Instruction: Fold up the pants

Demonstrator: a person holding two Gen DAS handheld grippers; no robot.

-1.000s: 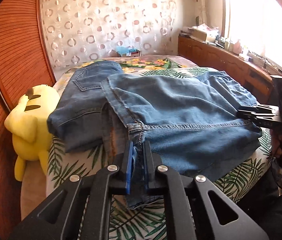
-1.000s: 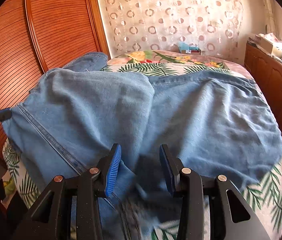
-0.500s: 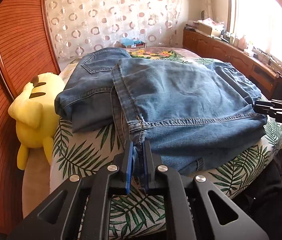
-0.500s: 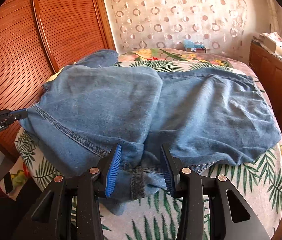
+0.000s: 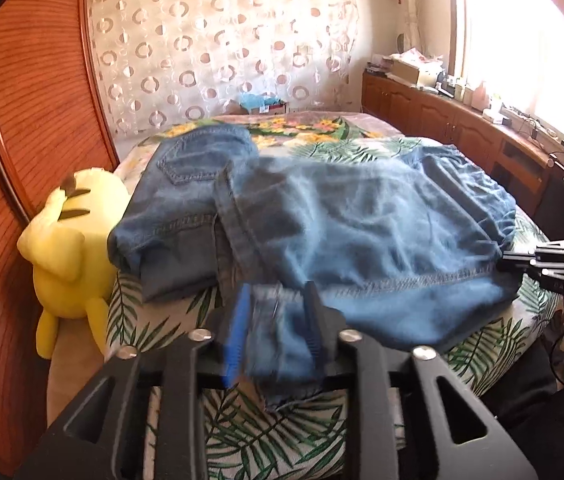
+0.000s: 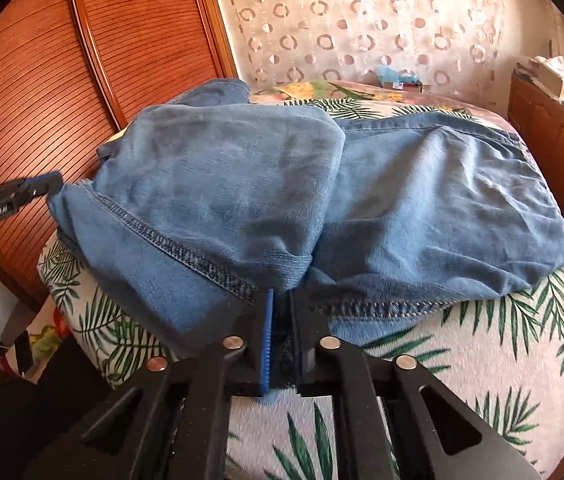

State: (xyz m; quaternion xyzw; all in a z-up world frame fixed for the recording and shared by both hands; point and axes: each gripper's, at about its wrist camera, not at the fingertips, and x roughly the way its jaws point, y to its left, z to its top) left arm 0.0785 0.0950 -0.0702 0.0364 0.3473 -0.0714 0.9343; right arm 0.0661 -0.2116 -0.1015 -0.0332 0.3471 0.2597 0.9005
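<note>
Two views cover one bedroom. Largest item: bed (image 5: 321,432), with a palm-leaf cover, carrying the work. A slatted wood wall (image 5: 34,112) runs along its left side. A sheer curtain (image 5: 222,48) with ring pattern hangs behind the far end. A low wood cabinet (image 5: 441,120) runs along the right side under a bright window (image 5: 529,40), its top cluttered with small items too small to identify. A small box (image 5: 266,104) with blue contents sits at the far end of the bed.

Jeans (image 5: 361,232) lie across the near half of the bed, folded over themselves; the back-pocket part lies to the far left, and a hemmed edge with visible stitching runs along the near side. One corner hangs over the near bed edge. A yellow plush (image 5: 66,248) stands between the bed and the slatted wall, touching the bed's side, just beside the jeans' left fold.

Left tool (image 5: 274,336): jaws apart, with the near-left corner of the jeans between them; this area is blurred, and contact with the pads cannot be confirmed. In the right wrist view the same tool (image 6: 48,184) sits at the jeans' left edge.

Right tool (image 6: 280,336): jaws drawn nearly together, clamping the stitched hem at the near edge of the jeans. In the left wrist view it (image 5: 521,260) meets the right end of the hem.
</note>
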